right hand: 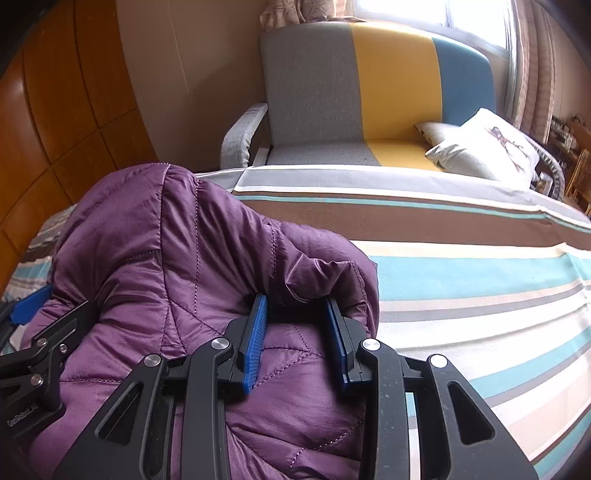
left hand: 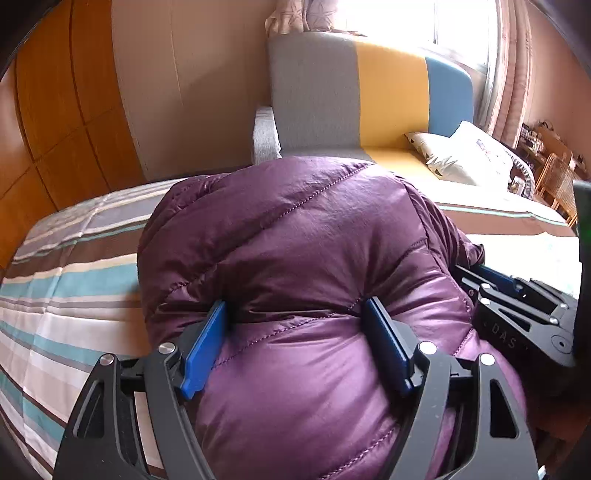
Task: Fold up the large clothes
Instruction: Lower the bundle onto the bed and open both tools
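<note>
the purple puffer jacket [left hand: 303,266] lies bunched on the striped bed [right hand: 480,280]. the left hand-held gripper [left hand: 295,325] and the right hand-held gripper [right hand: 295,314] each clamp a fold of it. open bedspread stretches toward the sofa [right hand: 332,92].

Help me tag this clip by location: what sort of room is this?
Most likely a bedroom at home: a purple quilted puffer jacket lies on a striped bed sheet, beside a grey, yellow and blue upholstered armchair holding white pillows, with a curtained window behind.

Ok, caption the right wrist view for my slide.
Right gripper pinching purple puffer jacket on striped bed.
</note>
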Action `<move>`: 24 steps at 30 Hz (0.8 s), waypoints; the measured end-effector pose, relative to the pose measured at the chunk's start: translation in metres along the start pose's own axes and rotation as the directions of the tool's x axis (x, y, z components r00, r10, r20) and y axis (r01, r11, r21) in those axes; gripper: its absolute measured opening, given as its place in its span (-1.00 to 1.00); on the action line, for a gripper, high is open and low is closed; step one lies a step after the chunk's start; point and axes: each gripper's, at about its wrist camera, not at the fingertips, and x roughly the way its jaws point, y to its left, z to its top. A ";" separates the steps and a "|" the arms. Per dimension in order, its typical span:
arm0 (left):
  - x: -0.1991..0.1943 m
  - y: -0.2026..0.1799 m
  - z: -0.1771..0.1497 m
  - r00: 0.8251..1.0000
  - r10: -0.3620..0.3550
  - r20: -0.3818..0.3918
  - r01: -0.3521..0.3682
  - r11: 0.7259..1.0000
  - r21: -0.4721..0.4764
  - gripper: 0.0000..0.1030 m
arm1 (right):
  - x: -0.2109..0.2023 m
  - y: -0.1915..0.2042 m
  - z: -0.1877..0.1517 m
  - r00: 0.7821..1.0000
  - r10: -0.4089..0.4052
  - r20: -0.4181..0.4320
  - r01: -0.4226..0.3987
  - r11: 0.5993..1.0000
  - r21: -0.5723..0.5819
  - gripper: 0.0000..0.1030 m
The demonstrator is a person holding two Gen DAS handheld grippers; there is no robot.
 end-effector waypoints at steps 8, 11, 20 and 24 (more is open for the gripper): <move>-0.041 -0.009 -0.011 0.999 0.047 0.027 -0.047 0.998 0.033 0.46 | -0.047 0.002 -0.009 0.999 0.013 0.033 -0.011 0.999 -0.048 -0.38; -0.060 -0.015 -0.019 0.998 0.049 0.042 -0.050 0.998 0.042 0.50 | -0.072 0.000 -0.016 0.997 0.046 0.062 -0.044 0.998 -0.046 -0.38; -0.091 -0.033 -0.050 0.999 0.033 0.033 -0.035 0.999 0.040 0.62 | -0.108 0.003 -0.046 0.995 0.087 0.048 -0.086 0.996 -0.037 -0.38; -0.078 -0.034 -0.058 0.999 0.034 0.021 -0.035 0.999 0.039 0.62 | -0.080 -0.002 -0.059 0.998 0.062 0.000 -0.062 0.997 -0.040 -0.38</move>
